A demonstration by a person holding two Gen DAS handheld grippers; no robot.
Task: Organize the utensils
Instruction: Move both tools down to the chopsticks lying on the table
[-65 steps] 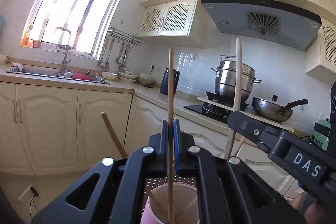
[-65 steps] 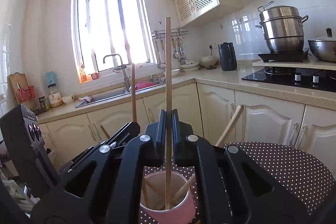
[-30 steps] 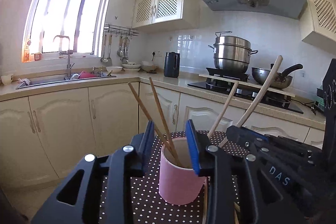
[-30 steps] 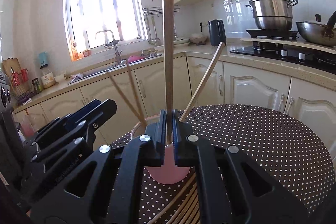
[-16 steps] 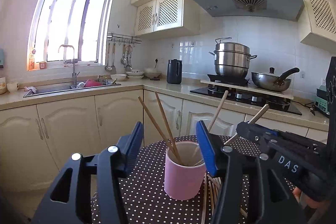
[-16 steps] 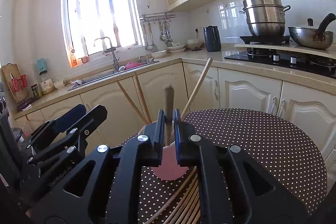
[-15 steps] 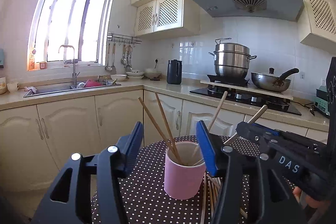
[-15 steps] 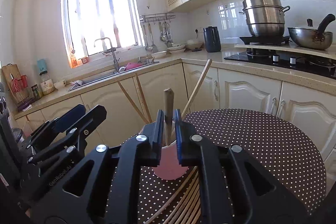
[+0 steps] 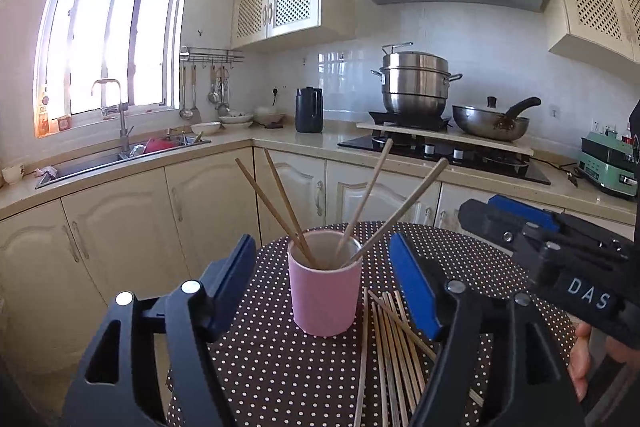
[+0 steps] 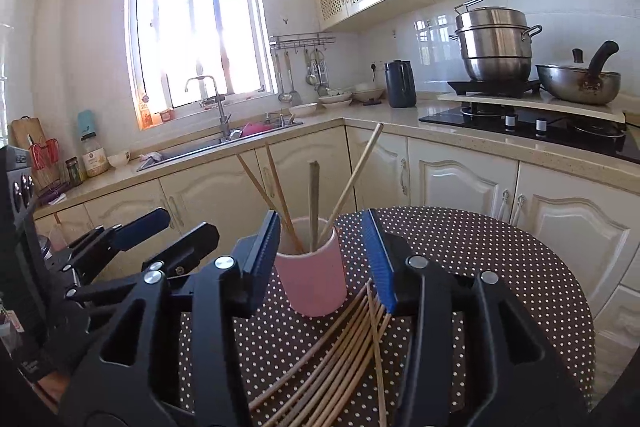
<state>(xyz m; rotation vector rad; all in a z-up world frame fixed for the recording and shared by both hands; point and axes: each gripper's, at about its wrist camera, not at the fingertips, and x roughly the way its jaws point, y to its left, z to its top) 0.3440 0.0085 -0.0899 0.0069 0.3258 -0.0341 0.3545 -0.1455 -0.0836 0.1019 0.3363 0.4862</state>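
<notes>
A pink cup stands on the dotted round table with several wooden chopsticks leaning in it. One chopstick stands nearly upright in the cup. A heap of loose chopsticks lies on the cloth in front of the cup. My left gripper hangs short of the cup; its jaws are opening with nothing pressed between the pads. My right gripper is likewise back from the cup, jaws opening and holding nothing. Each gripper also shows in the other's view, the right gripper and the left gripper.
Behind the table runs a cream counter with a sink, a dark kettle and a stove bearing a steel steamer pot and a pan. A hand holds the right gripper at the table's right edge.
Both grippers were shut on upright chopsticks over the cup. They let go, the sticks dropped into the cup, and both grippers drew back with their jaws spreading.
</notes>
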